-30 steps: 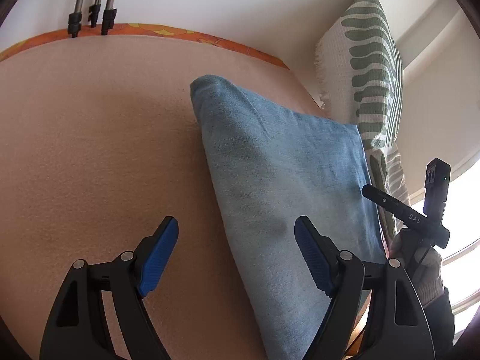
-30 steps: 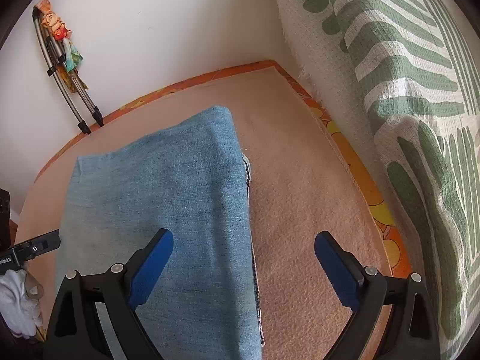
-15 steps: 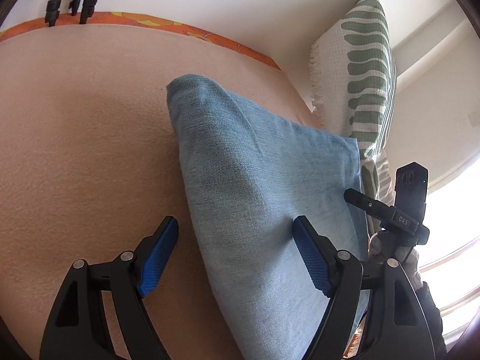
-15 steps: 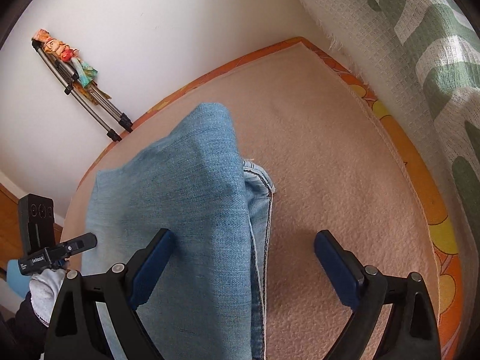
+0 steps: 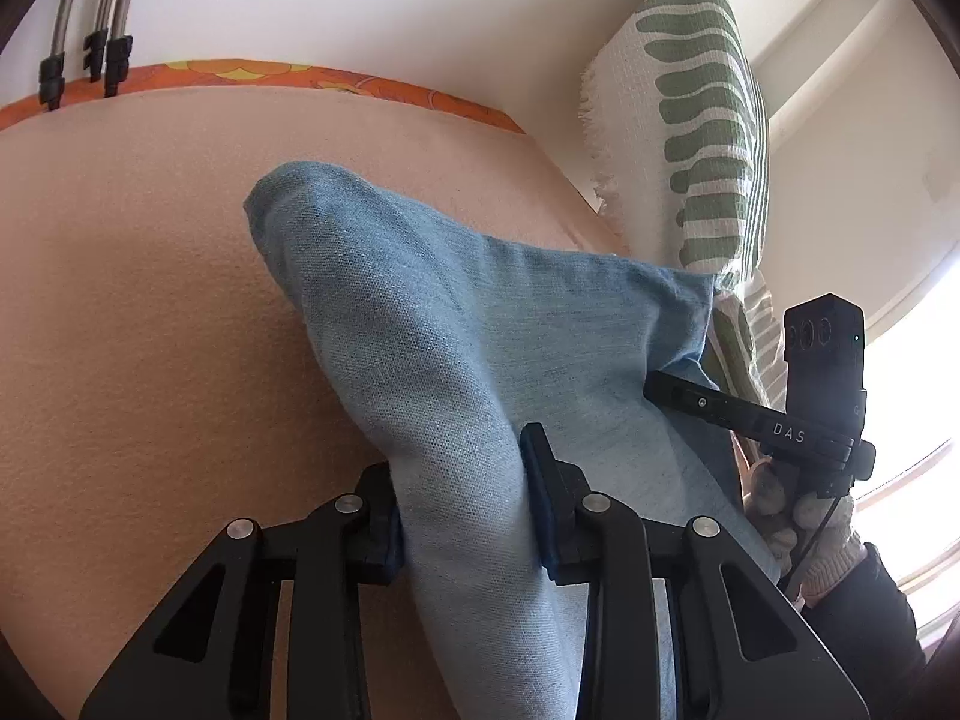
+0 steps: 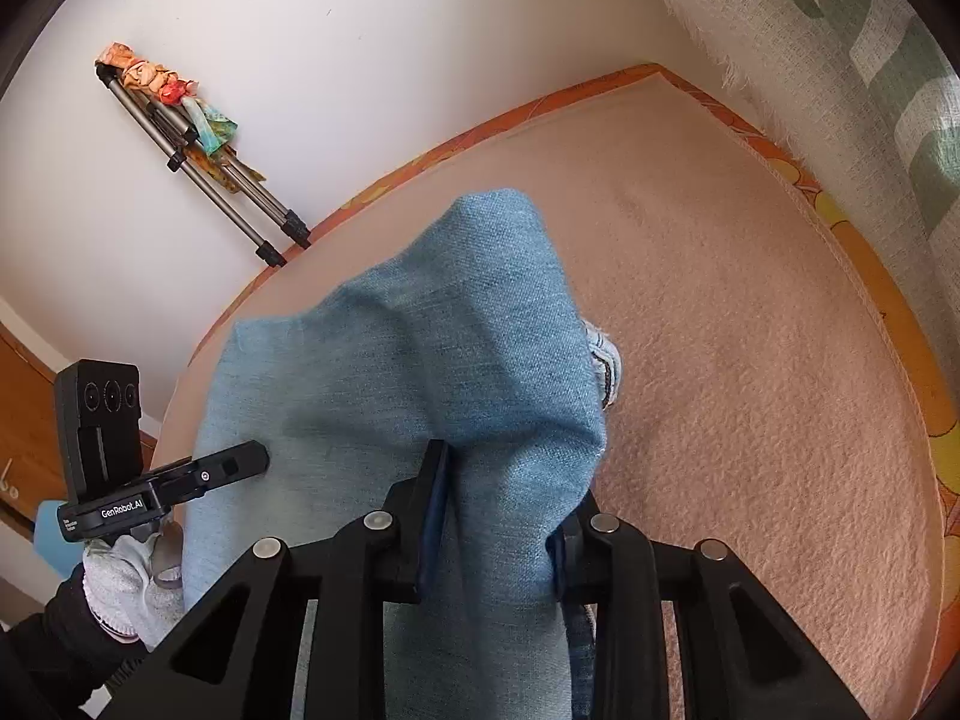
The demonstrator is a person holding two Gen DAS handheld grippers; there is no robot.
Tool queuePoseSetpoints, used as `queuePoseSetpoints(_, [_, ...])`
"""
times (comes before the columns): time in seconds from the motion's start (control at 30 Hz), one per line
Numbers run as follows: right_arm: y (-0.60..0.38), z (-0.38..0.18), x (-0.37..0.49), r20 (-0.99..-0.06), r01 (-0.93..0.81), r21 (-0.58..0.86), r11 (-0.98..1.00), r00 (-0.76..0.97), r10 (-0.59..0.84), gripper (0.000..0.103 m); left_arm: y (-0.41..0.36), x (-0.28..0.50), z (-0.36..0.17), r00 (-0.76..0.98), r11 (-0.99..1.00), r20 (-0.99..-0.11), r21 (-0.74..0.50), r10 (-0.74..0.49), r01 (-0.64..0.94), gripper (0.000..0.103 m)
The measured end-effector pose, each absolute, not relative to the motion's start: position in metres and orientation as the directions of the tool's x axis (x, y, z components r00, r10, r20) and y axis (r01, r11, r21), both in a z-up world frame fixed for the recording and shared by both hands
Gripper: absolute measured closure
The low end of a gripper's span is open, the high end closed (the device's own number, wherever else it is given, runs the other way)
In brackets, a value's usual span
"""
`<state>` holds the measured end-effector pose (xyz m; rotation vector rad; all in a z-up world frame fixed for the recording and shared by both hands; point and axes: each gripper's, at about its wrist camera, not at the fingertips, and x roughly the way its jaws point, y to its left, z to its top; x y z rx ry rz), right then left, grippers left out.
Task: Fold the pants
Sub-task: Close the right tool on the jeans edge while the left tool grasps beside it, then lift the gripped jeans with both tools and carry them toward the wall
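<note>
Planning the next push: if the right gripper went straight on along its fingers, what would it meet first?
The pants themselves: the right gripper is closing with denim between its pads, and the bunched fold rises directly ahead. Beyond lies the peach blanket; depth is unclear.

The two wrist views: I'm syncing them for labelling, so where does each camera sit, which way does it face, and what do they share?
Left wrist: behind the left gripper, looking down along its closing jaws, which pinch the folded jeans; the gloved right hand shows.
Right wrist: behind the right gripper, jaws closing on the jeans' other side; the gloved left hand shows.
Shared: jeans, peach blanket, green-patterned cushion, tripod legs.
</note>
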<state>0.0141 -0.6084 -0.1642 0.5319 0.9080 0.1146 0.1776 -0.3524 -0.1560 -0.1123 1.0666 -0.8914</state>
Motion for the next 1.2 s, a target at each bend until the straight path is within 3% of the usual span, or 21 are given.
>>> queuePoseSetpoints(0.23, [-0.594, -0.149, 0.013, -0.749, 0.137, 0.401, 0.906, 0.618, 0.238, 0.087, -0.355, 0.17, -0.145, 0.226, 0.665, -0.711, -0.428, -0.666, 0.612, 0.083])
queuePoseSetpoints(0.43, [-0.588, -0.139, 0.009, -0.751, 0.14, 0.36, 0.922, 0.63, 0.198, 0.09, -0.352, 0.164, -0.136, 0.248, 0.654, -0.695, -0.407, -0.675, 0.638, 0.086])
queuePoseSetpoints(1.0, [-0.561, -0.071, -0.02, -0.668, 0.126, 0.303, 0.945, 0.735, 0.116, 0.094, -0.336, 0.15, -0.093, 0.262, 0.587, -0.613, -0.418, -0.746, 0.693, 0.091])
queuePoseSetpoints(1.2, [-0.548, -0.039, -0.001, -0.634, 0.1, 0.262, 0.96, 0.768, 0.093, 0.094, -0.331, 0.164, -0.064, 0.325, 0.6, -0.59, -0.361, -0.74, 0.714, 0.092])
